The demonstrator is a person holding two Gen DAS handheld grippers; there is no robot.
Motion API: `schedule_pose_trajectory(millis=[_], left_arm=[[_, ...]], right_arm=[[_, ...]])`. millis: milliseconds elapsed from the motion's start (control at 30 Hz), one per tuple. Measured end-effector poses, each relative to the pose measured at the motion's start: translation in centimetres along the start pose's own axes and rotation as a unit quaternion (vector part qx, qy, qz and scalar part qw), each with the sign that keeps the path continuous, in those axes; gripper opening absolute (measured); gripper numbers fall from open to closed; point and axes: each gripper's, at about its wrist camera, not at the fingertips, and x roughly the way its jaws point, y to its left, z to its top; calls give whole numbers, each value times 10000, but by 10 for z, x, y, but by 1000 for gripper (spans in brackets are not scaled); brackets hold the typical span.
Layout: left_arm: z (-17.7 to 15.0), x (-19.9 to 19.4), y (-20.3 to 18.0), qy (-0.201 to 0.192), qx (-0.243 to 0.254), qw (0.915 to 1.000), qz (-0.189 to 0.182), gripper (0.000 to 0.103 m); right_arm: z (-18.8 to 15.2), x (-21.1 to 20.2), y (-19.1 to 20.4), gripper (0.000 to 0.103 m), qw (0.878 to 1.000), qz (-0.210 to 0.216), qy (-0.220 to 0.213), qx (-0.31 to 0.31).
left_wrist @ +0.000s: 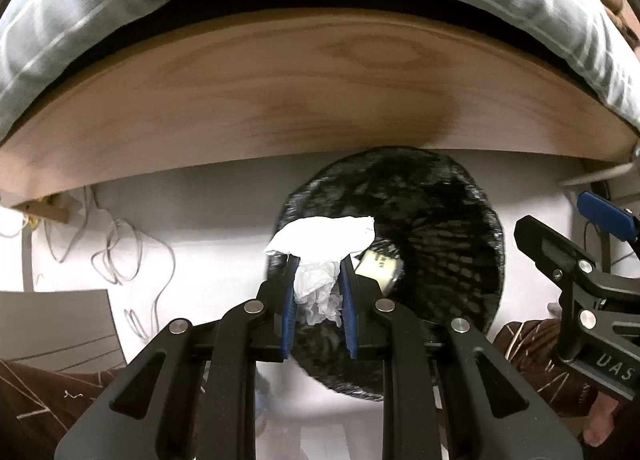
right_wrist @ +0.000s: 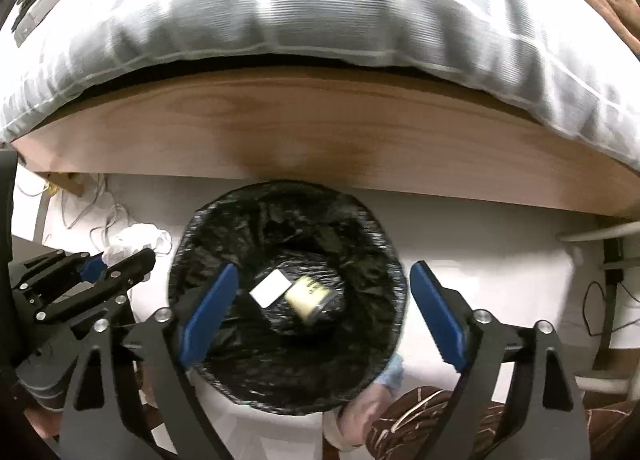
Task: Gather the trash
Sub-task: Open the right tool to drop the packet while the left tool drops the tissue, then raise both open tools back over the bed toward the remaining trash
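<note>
Plainly, read from the tissue outward:

Tissue: a crumpled white wad, pinched between the pads of the left gripper, held above the near-left rim of the bin.
Handling: by its look light, soft and springy; it squashes rather than slips, and loose flaps spread above the pads. No care for breakage needed. A pinch through the bunched middle, as now, seems the surest hold.
Left gripper: closed tight on the tissue.
Right gripper: jaws spread wide over the bin mouth, nothing between the pads.
Bin: round, lined with a black bag; at the bottom lie a small white card and a pale jar, touching.
Surroundings: white floor, bed board just behind the bin, cables at left.
</note>
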Motion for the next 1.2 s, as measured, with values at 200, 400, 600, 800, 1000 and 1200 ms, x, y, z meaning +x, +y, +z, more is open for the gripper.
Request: schedule_pose_trajectory(millis=[200,400,600,800,1000,1200], left_arm=[[4,4,-37,-7,227,9997,-121,19],[8,4,-68,-22,431,9988,-218,19],[11,5,-83,-13,554,9980,-301,18],[10,7,-88,-64,628,9977,-230,21],[10,7,-86,-160,661,9977,-31,52],[17,-19,-78,-616,633,9960,149,84]], right_arm=[[-10,-4,-45,92,9988,-224,-117,416],[-18,-5,-79,95,9957,-548,-139,734],[-26,-2,-104,95,9905,-985,23,956],[-28,-2,-106,95,9899,-1014,-19,992],[-25,-4,-102,95,9904,-971,-59,985],[-16,-18,-91,95,9915,-932,-274,866]])
